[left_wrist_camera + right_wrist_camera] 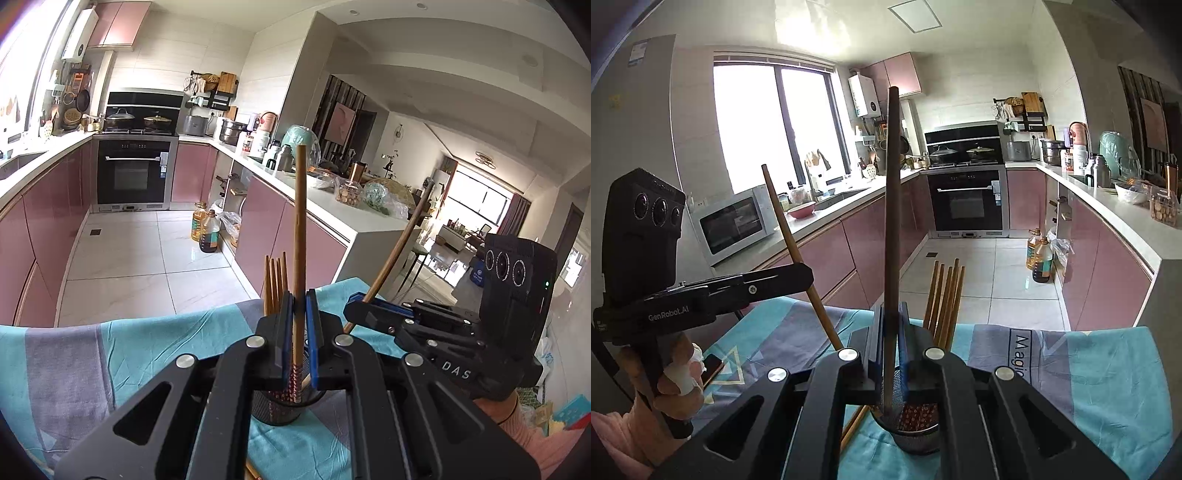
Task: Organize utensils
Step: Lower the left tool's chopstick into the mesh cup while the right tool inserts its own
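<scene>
My left gripper [299,306] is shut on a light wooden chopstick [300,221] that stands upright; its patterned lower end hangs at the mouth of a black mesh cup [275,413]. Several chopsticks [275,284] stand in that cup. My right gripper [892,317] is shut on a darker chopstick [893,203], upright over the same cup [916,439], beside the standing chopsticks [945,299]. Each view shows the other tool: the right gripper [360,304] with its dark chopstick [399,243], the left gripper [803,275] with its light chopstick [786,229].
The cup stands on a teal and grey tablecloth [110,350]. A loose chopstick [853,424] lies on the cloth beside the cup. A phone [713,365] lies near the hand on the left. Pink kitchen cabinets [1108,280] and tiled floor lie beyond the table edge.
</scene>
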Demonstrator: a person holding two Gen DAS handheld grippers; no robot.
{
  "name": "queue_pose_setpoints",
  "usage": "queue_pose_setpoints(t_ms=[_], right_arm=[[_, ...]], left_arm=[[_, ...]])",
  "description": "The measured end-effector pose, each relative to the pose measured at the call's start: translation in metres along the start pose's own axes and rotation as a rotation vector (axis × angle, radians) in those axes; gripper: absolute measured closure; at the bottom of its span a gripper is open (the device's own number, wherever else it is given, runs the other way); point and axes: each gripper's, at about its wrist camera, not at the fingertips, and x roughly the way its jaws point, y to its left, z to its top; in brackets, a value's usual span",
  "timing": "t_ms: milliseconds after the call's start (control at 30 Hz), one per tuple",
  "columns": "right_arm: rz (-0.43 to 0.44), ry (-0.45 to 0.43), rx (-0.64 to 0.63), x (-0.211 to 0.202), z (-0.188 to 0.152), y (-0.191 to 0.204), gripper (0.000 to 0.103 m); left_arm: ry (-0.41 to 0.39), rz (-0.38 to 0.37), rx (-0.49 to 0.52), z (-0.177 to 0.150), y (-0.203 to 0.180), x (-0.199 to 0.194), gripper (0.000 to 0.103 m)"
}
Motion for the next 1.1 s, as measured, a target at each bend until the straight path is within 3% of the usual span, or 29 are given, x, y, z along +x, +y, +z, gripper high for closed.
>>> queue_pose_setpoints(t_ms=[167,533,800,1100], right_arm=[[-0.027,0.034,0.001,0.016,-0.006,-0.004,0.097],[-0.02,0.175,0.022,0.05,-0.027,-0.009,0.097],[-0.035,0.227,0.07,0.07,-0.033,-0.02,0.096],[-0.044,0.217,0.092,0.07,-0.031,-0.023,0.094]], left_arm=[[0.042,0.037,0.02,-0.004,0.0,0.02,0.095],[0.22,0.066,0.07,-0.031,0.01,0.068,0.095],[0.26,0.085,0.061,-0.03,0.023,0.094,0.095],[0.263,0.104,0.061,-0.037,0.029,0.102,0.091]])
